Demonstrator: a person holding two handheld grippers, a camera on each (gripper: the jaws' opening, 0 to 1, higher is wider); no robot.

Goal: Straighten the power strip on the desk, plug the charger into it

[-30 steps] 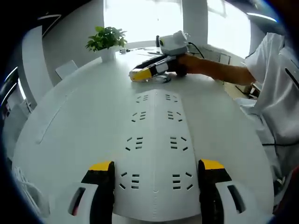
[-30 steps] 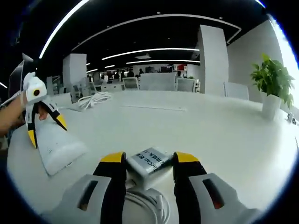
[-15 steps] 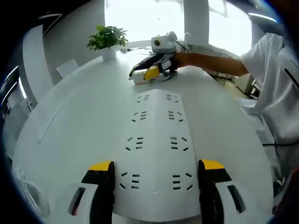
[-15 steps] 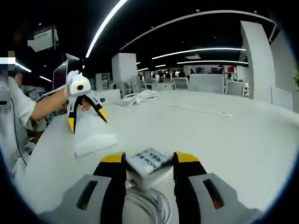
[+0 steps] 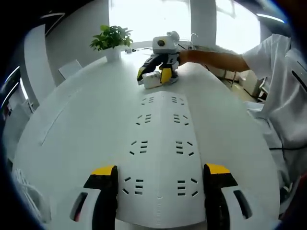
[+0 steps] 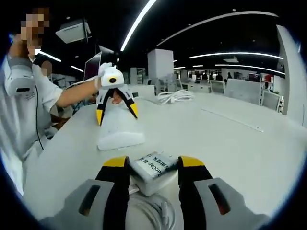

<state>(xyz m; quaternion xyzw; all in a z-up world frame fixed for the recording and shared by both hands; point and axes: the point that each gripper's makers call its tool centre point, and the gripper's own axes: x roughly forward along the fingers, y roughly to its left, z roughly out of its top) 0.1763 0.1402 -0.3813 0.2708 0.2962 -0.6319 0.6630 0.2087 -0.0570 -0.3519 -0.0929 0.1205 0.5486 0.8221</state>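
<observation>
A wide white power strip [image 5: 160,143] lies on the white desk [image 5: 76,124], running away from me between the jaws of my left gripper [image 5: 160,173]. That gripper is open, one fingertip [image 5: 104,171] on each side of the strip's near end. At the far end of the desk my right gripper [image 5: 153,75] faces the strip, shut on the white charger [image 5: 151,81]. In the right gripper view the charger [image 6: 153,168] sits clamped between the jaws of my right gripper [image 6: 153,165], its white cable [image 6: 151,207] coiled below. Beyond it lie the power strip [image 6: 121,137] and the left gripper [image 6: 116,112] standing over it.
A potted plant [image 5: 111,39] stands at the desk's far edge by the windows. The person's white sleeve [image 5: 280,76] is on the right. A coil of white cable [image 6: 173,96] lies further along the desk, with office chairs and desks behind.
The right gripper has swung round with the charger held in it and now points at the power strip. The left gripper and the strip have stayed in place.
</observation>
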